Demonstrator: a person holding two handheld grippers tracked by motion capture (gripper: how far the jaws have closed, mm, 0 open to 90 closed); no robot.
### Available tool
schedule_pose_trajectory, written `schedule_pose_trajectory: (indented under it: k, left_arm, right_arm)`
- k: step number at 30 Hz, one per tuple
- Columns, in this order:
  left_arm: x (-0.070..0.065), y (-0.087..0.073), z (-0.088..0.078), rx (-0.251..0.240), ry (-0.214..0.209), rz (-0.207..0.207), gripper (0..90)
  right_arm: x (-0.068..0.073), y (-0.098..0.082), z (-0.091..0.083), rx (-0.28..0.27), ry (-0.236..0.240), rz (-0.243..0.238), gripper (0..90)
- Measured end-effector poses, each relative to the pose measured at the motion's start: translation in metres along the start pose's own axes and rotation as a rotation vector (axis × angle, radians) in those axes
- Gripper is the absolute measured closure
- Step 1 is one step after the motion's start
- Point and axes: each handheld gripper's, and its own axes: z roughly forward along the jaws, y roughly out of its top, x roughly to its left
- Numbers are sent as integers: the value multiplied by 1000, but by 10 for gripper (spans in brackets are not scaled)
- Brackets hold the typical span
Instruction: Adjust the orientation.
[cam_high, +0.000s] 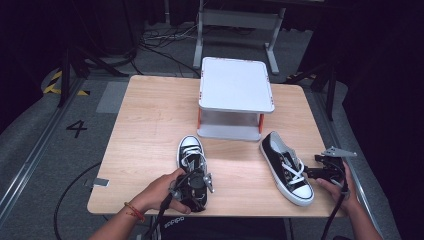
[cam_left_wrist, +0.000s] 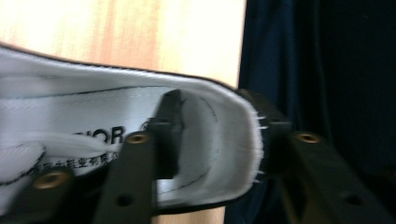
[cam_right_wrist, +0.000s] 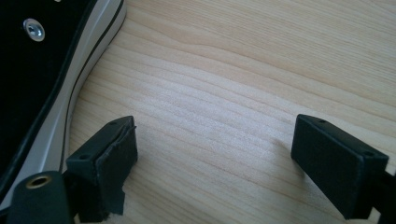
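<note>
A: Left gripper (cam_left_wrist: 215, 140) jaws straddled the heel wall of the left shoe (cam_high: 192, 165) by the worktop's (cam_high: 150, 125) near edge; contact unclear.
B: Thin canvas could've slipped. Right gripper (cam_right_wrist: 215, 163) jaws were apart beside the right shoe (cam_high: 287, 167).

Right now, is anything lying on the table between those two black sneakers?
No. In the high view, only bare wooden tabletop separates the left sneaker from the right sneaker.
</note>
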Motion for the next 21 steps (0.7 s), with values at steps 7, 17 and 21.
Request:
schedule_pose_trajectory:
  k: [7, 17, 21]
  left_arm:
    - [-4, 0, -1, 13, 18, 8, 738]
    - [-9, -7, -5, 7, 42, 14, 766]
    - [-12, -9, -8, -15, 63, 12, 767]
  right_arm:
    - [0, 0, 0, 0, 0, 0, 149]
    - [0, 0, 0, 1, 1, 0, 149]
    - [0, 0, 0, 0, 3, -1, 149]
